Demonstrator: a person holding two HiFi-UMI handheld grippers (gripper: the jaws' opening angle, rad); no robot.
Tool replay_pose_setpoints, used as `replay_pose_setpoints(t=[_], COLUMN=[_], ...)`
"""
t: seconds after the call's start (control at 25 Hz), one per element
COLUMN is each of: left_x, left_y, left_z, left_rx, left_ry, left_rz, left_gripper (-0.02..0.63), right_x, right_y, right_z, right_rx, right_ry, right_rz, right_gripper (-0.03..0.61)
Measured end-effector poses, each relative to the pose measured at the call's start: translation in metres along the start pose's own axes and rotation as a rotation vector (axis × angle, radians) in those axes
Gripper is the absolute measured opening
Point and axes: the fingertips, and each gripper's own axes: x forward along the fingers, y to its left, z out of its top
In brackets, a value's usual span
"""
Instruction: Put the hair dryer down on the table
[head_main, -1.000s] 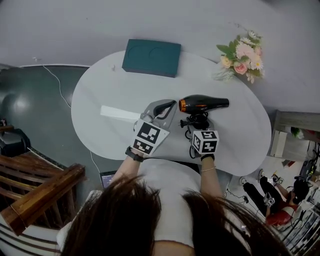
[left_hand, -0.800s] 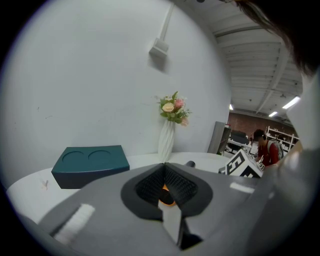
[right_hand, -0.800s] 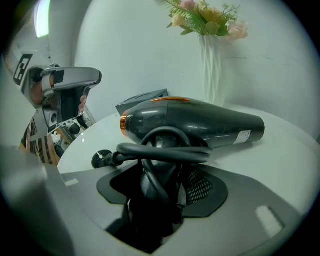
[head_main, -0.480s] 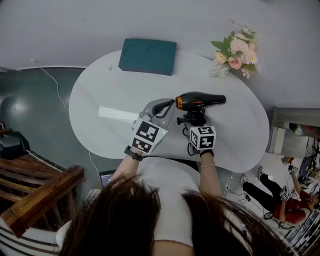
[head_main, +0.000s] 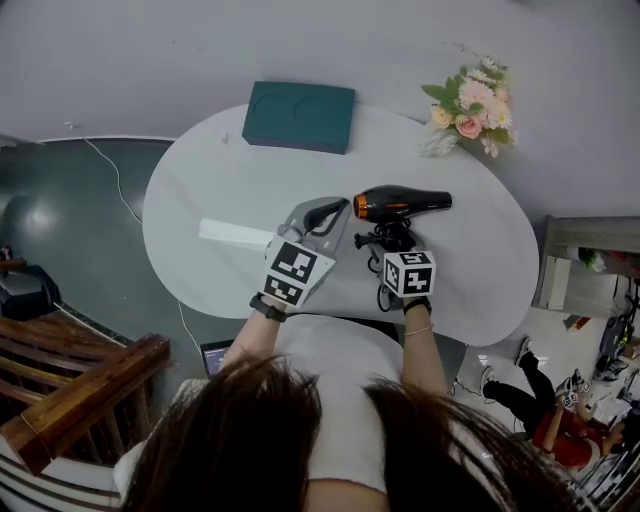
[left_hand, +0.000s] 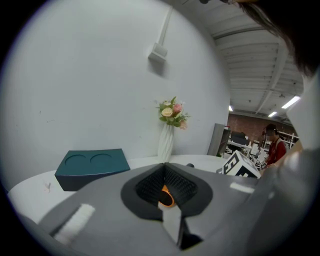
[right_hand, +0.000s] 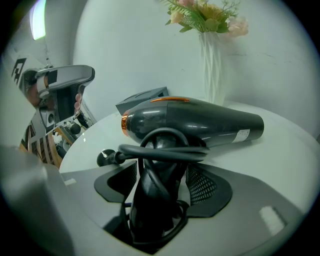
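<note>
A black hair dryer (head_main: 405, 203) lies on its side on the white oval worktop (head_main: 220, 180), a little right of the middle, with its barrel running along the worktop's length and its orange-ringed end pointing toward the left end. Its handle, with the black cord (right_hand: 165, 150) looped around it, points toward the near edge and stands between the jaws of the right gripper (head_main: 392, 240). Those jaws are opening, and the pads stand just off the handle on either side. The left gripper (head_main: 338, 207) rests just beside the dryer's orange-ringed end, its jaws pressed together at the tips and pinching nothing; the orange ring shows through the small gap behind them. A white strip (head_main: 235, 230) lies flat near the left gripper, toward the worktop's left end. A dark teal box (head_main: 300, 115) with two round recesses in its top sits at the far edge, and a white vase of pink and cream flowers (head_main: 470, 100) stands at the far right edge, well apart from both grippers.
</note>
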Motion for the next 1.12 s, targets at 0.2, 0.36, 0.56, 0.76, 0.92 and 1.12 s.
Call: replay_pose_setpoints(t=[0.2, 0.36, 0.56, 0.76, 0.92, 1.12], left_x=[-0.003, -0.007, -0.014, -0.023, -0.030, -0.039], left_y=[0.000, -0.002, -0.008, -0.012, -0.013, -0.014], left_z=[0.005, 0.012, 0.032, 0.048, 0.062, 0.080], left_rx=[0.002, 0.012, 0.045, 0.075, 0.096, 0.117], left_ry=[-0.017, -0.032, -0.072, -0.102, -0.126, -0.164], left_rz=[0.001, -0.001, -0.003, -0.001, 0.008, 0.021], left_gripper=[0.060, 0.058, 0.060, 0.060, 0.060, 0.060], right_x=[-0.015, -0.028, -0.048, -0.073, -0.097, -0.133], right_y=[-0.003, -0.006, -0.010, -0.010, -0.006, 0.001], right_z=[0.000, 0.000, 0.004, 0.021, 0.050, 0.096], right_rx=[-0.017, -0.016, -0.008, -0.008, -0.032, -0.082], right_ry=[-0.002, -0.016, -0.053, -0.129, -0.223, -0.361], right_rz=[-0.021, -0.041, -0.074, -0.094, -0.103, -0.096], right_gripper=[0.285, 0.285, 0.285, 0.285, 0.285, 0.284])
